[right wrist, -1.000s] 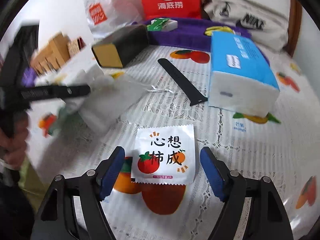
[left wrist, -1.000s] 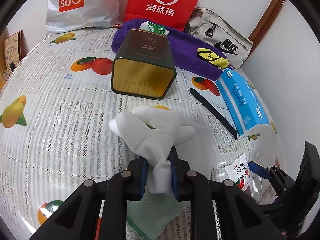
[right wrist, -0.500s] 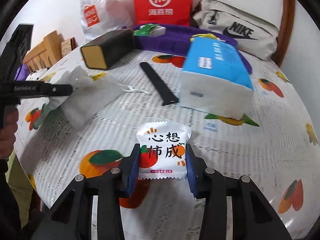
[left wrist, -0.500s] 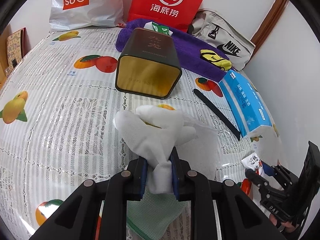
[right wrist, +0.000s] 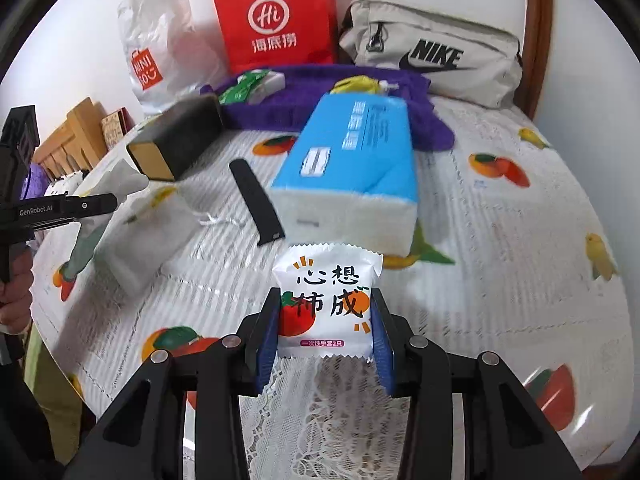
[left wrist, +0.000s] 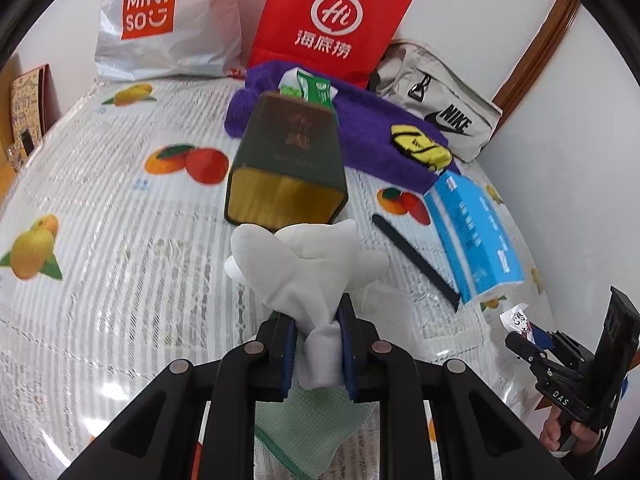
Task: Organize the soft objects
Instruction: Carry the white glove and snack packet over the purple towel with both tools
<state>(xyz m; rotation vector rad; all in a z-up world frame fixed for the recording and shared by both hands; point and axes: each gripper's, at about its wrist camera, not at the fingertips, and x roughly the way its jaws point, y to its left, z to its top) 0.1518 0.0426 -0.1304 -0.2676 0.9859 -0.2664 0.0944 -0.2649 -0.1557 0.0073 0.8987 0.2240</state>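
The tabletop [left wrist: 100, 280], under a white lace cover printed with oranges and lemons, fills both views. At the top of the left wrist view a white MINISO bag [left wrist: 160, 20] stands upper left, a red paper bag [left wrist: 328, 24] at top centre, and a beige Nike pouch [left wrist: 440, 100] to its right. In front of them lies a purple towel [left wrist: 360, 136], carrying a green-and-white packet [left wrist: 308, 88] and a small yellow item [left wrist: 420, 146]. A dark green tin [left wrist: 288, 168] with a gold end lies on its side at centre, its far end against the towel. A blue tissue pack [left wrist: 472, 232] sits at right, and a flat black strip [left wrist: 416, 262] lies just left of it.

The left tool [left wrist: 318, 350], low in the centre of its frame, is clamped tightly on a bunched white cloth [left wrist: 304, 268], which fans out above the pads in front of the tin's gold end. A pale green cloth [left wrist: 308, 428] shows beneath the tool.

The right tool [right wrist: 326, 332], bottom centre of its frame, has just been closing and now pinches a small white sachet [right wrist: 326, 304] printed with a tomato and black characters, upright between the blue pads, just in front of the tissue pack.
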